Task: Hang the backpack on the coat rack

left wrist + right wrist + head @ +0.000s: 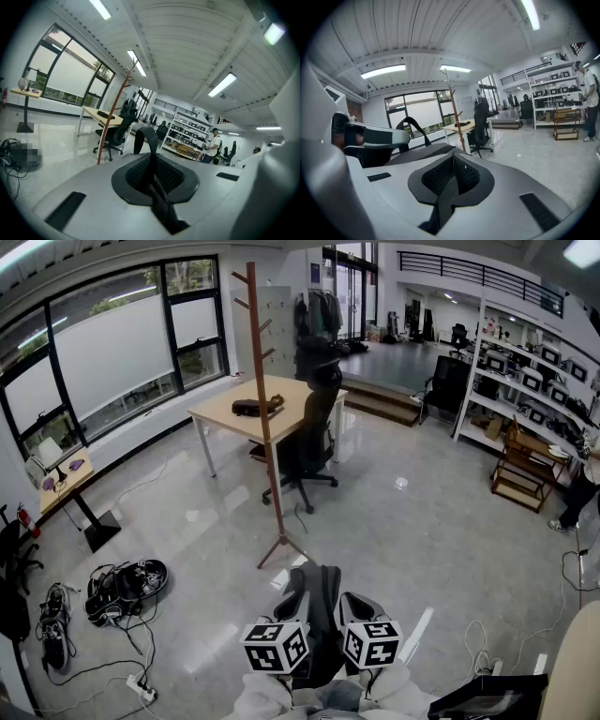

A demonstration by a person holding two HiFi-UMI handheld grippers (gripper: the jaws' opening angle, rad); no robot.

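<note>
The backpack (320,607), dark grey with black straps, is hanging upright at the near centre. One strap (153,140) is being pinched in the left gripper (153,180) and another is running through the closed right gripper (451,180). The coat rack (264,399), a tall brown wooden pole with angled pegs and tripod feet, is standing upright farther off, slightly left.

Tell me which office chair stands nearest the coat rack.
The black chair at the wooden table, beside the coat rack; the other chair stands by the shelves.
</note>
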